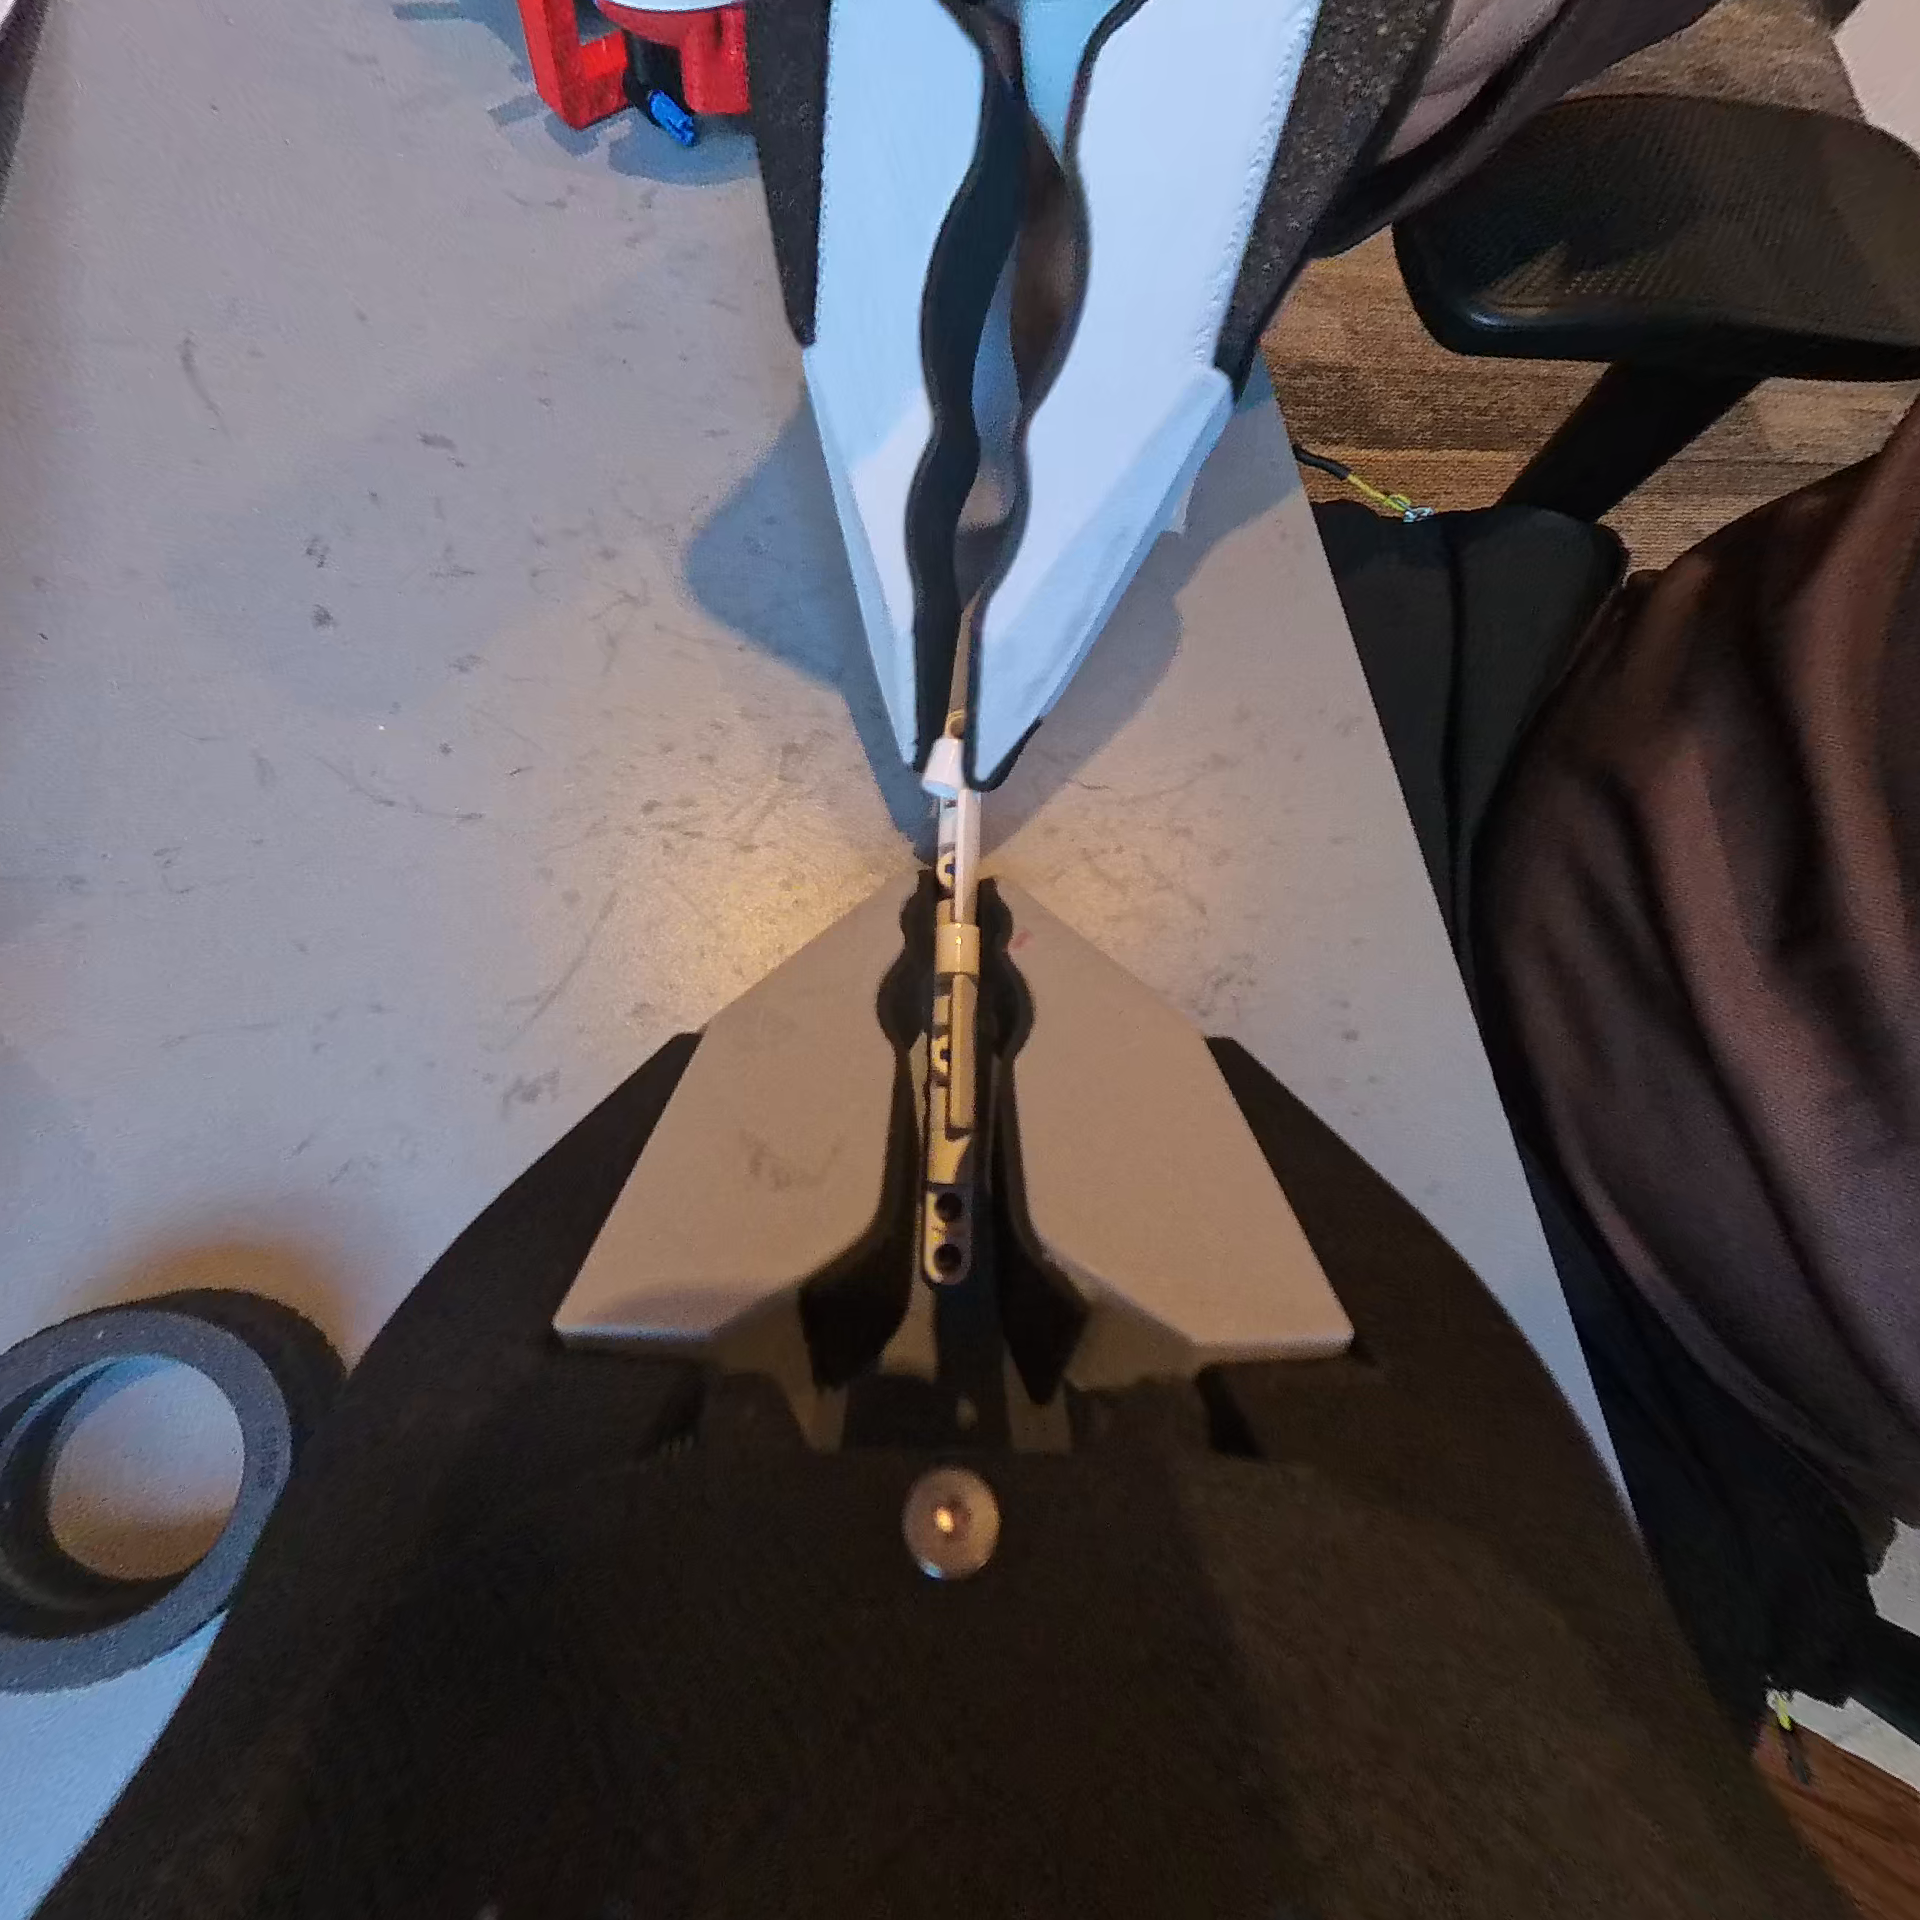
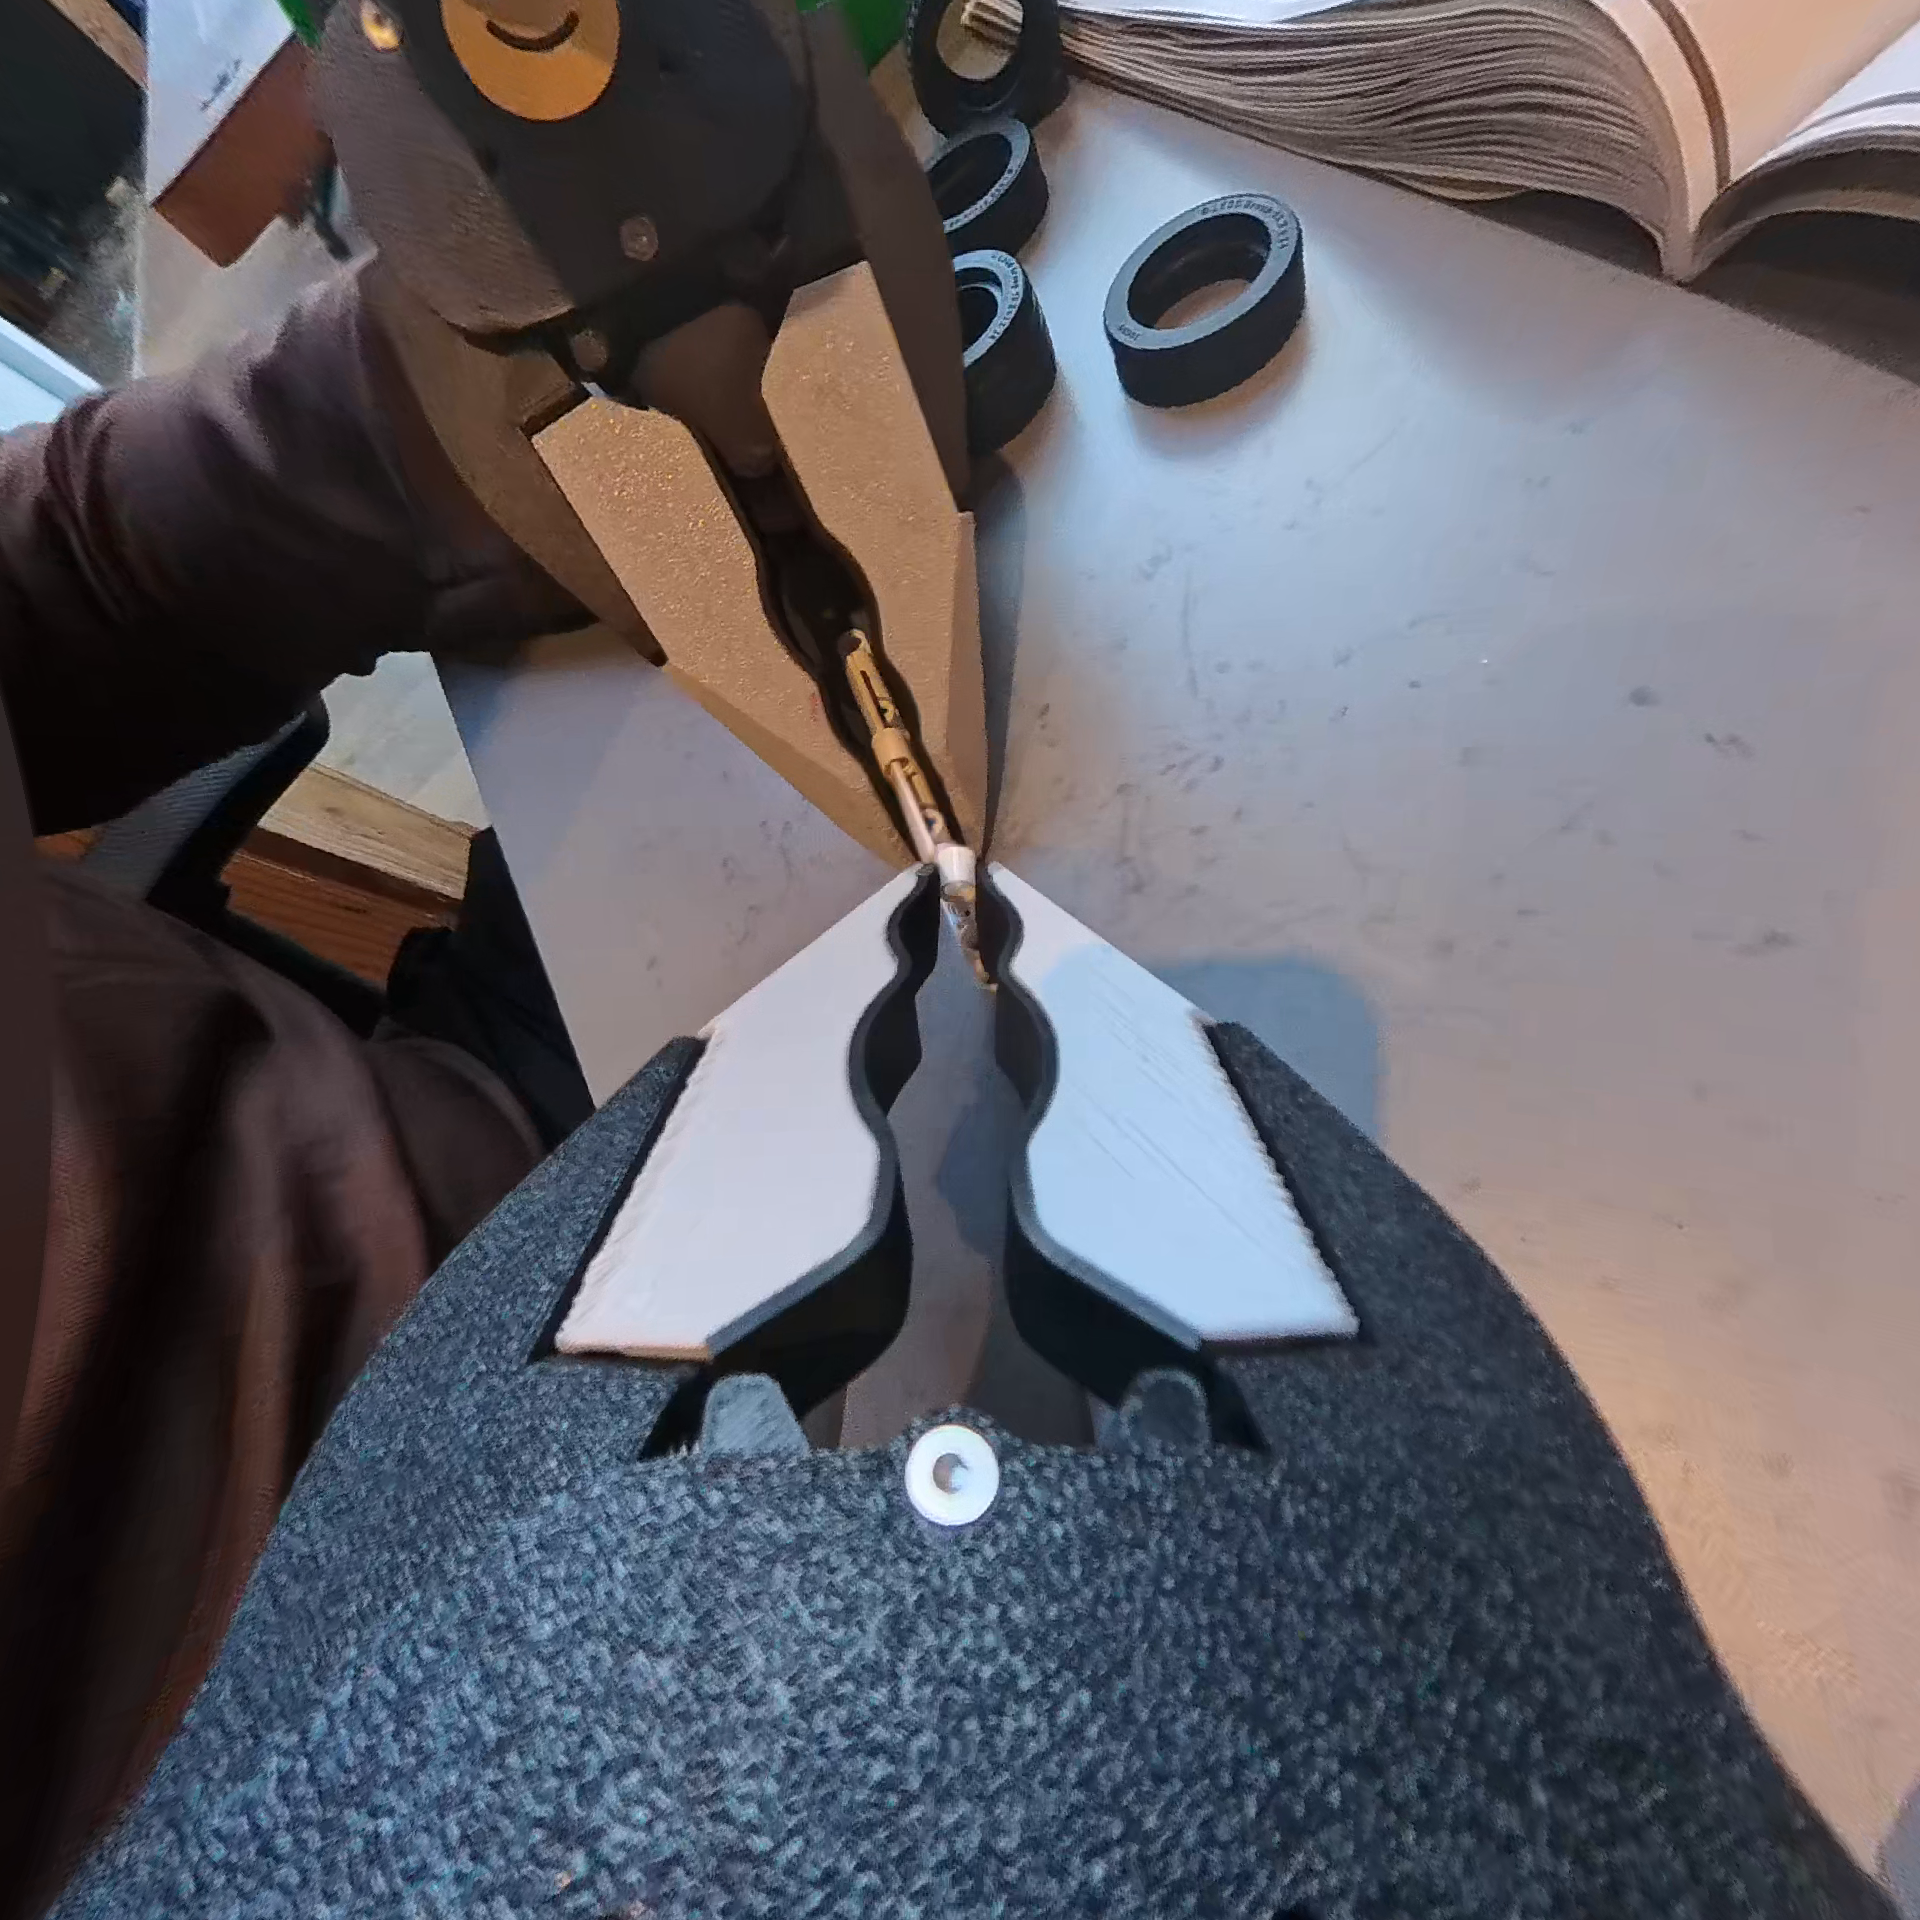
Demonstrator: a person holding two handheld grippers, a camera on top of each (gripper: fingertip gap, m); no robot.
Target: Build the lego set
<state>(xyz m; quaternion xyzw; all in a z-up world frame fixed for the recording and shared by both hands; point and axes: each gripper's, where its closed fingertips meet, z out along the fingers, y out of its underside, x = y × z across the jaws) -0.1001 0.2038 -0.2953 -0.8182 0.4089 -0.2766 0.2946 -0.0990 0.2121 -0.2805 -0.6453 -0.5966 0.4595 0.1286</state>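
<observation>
- The left gripper (image 1: 958,883) is clamped on a grey lego beam (image 1: 954,1101), whose long axis runs straight forward along the fingers.
- From the beam's front end a thin white axle (image 1: 966,847) sticks out toward the right gripper (image 1: 951,764).
- The right gripper pinches a small white bush (image 2: 956,864) at the axle's tip, tip to tip with the left, above the table (image 1: 416,623).
- Black tyres (image 2: 1205,301) lie beside an open instruction book (image 2: 1558,114).

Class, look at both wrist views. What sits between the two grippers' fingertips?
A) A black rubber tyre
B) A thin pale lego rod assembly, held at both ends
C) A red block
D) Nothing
B: the left gripper clamps the grey lego beam, and the right gripper pinches the small white piece on its thin rod end.
</observation>
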